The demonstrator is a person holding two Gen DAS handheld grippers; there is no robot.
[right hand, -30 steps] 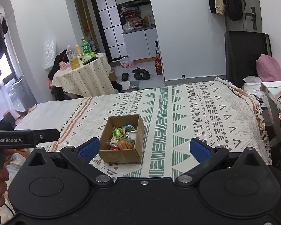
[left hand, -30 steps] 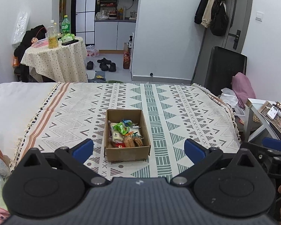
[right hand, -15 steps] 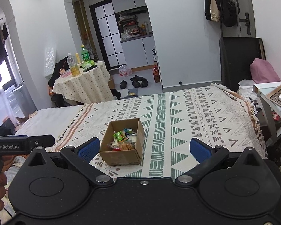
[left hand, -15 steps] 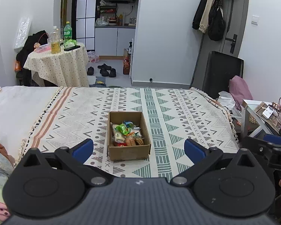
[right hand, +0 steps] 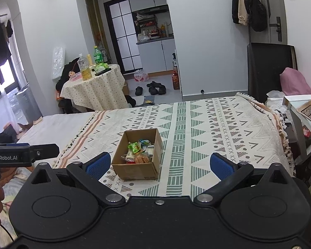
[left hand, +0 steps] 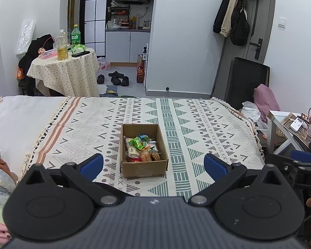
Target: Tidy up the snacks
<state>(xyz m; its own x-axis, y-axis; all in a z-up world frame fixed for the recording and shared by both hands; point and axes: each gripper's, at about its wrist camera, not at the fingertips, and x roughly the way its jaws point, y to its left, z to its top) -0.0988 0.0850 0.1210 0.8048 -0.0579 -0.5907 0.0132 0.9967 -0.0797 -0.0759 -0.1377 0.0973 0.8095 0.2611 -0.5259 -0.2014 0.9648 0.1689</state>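
- Left wrist view: the left hand-held gripper [left hand: 153,164] hangs released, its blue pads spread wide with nothing between them, above the near edge of the bed [left hand: 207,124]. The cardboard box [left hand: 144,167] sits on the patterned blanket straight ahead, between the two pads in the frame but well beyond them. The snacks [left hand: 142,148] lie heaped in its near half: a green wrapper on top, biscuit packs at the front.
- Right wrist view: the right hand-held gripper [right hand: 158,164] is likewise released and empty. The box [right hand: 134,170] lies ahead and left of centre, nearer the left pad.
- Judgement: all visible snacks already sit in the box, so the work looks nearly or wholly finished. Any further reach should come down from above, inside the walls, pinching one wrapper lightly, since the light box could slide on the soft blanket.
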